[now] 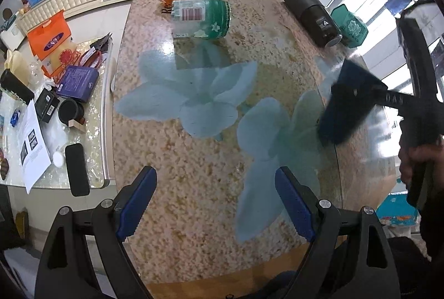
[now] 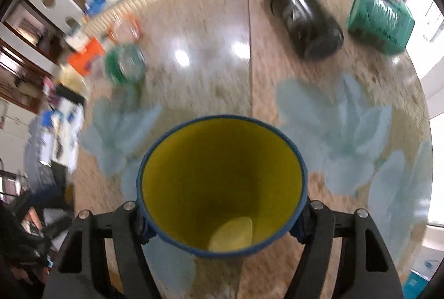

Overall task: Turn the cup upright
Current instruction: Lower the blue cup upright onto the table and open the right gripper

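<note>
Our right claw (image 2: 222, 218) grips the cup (image 2: 222, 182) mid-turn above the table (image 2: 216, 71); setting it upright remains; left claw (image 1: 215, 204) gapes wide.

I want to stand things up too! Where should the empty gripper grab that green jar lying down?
Grab the green jar across its round middle, coming from above with the left gripper. It lies on its side on the table, so both curved sides are free for the open jaws.

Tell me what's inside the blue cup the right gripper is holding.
Nothing shows inside the cup: only its yellow wall and pale bottom, seen through the mouth. The right gripper is clamped on its sides. The outside near the base is covered by the cup itself.
</note>
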Available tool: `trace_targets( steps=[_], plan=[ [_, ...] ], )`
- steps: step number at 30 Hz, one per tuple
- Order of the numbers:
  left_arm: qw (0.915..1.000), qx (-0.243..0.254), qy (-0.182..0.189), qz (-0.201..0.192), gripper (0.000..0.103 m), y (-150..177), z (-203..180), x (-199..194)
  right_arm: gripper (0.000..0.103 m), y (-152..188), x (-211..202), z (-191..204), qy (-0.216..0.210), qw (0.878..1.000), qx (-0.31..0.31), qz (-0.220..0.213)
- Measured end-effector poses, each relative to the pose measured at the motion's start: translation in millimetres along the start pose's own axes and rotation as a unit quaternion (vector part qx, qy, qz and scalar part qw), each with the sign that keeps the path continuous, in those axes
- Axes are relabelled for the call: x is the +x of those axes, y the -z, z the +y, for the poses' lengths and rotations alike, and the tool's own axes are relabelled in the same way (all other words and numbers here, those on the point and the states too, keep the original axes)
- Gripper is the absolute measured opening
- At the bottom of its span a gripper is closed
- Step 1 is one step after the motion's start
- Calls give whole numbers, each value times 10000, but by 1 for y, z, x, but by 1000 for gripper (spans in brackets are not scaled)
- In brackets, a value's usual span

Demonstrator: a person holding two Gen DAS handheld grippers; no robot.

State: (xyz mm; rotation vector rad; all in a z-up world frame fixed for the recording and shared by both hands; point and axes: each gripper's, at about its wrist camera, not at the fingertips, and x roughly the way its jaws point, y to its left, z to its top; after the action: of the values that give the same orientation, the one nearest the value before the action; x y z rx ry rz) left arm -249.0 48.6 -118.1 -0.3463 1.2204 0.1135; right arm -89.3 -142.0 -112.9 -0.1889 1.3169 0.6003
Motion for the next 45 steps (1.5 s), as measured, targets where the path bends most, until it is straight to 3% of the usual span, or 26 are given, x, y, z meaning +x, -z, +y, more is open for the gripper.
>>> trace_targets(
  steps=[8, 17, 25, 28, 30, 32, 35, 41, 45],
  plan=[
    [9996, 262, 7, 59, 89, -1, -18, 1, 70, 13, 0, 4, -12, 9954, -234, -927],
    [9991, 422, -36, 95, 89, 4, -32, 2, 70, 37, 3, 7, 293, 9896, -551, -1293],
    [9987, 474, -77, 192, 89, 13, -33, 5, 71, 42, 8, 6, 197, 9893, -432, -1377],
    [9986, 453, -99, 256, 89, 15, -31, 8, 74, 42, 7, 9, 230, 9894, -445, -1361],
    [9986, 432, -98, 303, 89, 17, -29, 9, 82, 43, 6, 10, 241, 9888, -421, -1409],
    [9983, 429, -12, 403, 89, 18, -28, 12, 100, 44, 3, 9, 244, 9878, -375, -1489],
    [9981, 408, -10, 466, 90, 18, -26, 14, 101, 43, -2, 6, 227, 9867, -342, -1570],
    [9980, 367, -64, 515, 102, 17, -27, 15, 102, 44, -11, -1, 151, 9858, -254, -1653],
    [9985, 329, -60, 429, 103, 10, -30, 9, 103, 43, -22, 1, 19, 9857, -285, -1658]
  ],
)
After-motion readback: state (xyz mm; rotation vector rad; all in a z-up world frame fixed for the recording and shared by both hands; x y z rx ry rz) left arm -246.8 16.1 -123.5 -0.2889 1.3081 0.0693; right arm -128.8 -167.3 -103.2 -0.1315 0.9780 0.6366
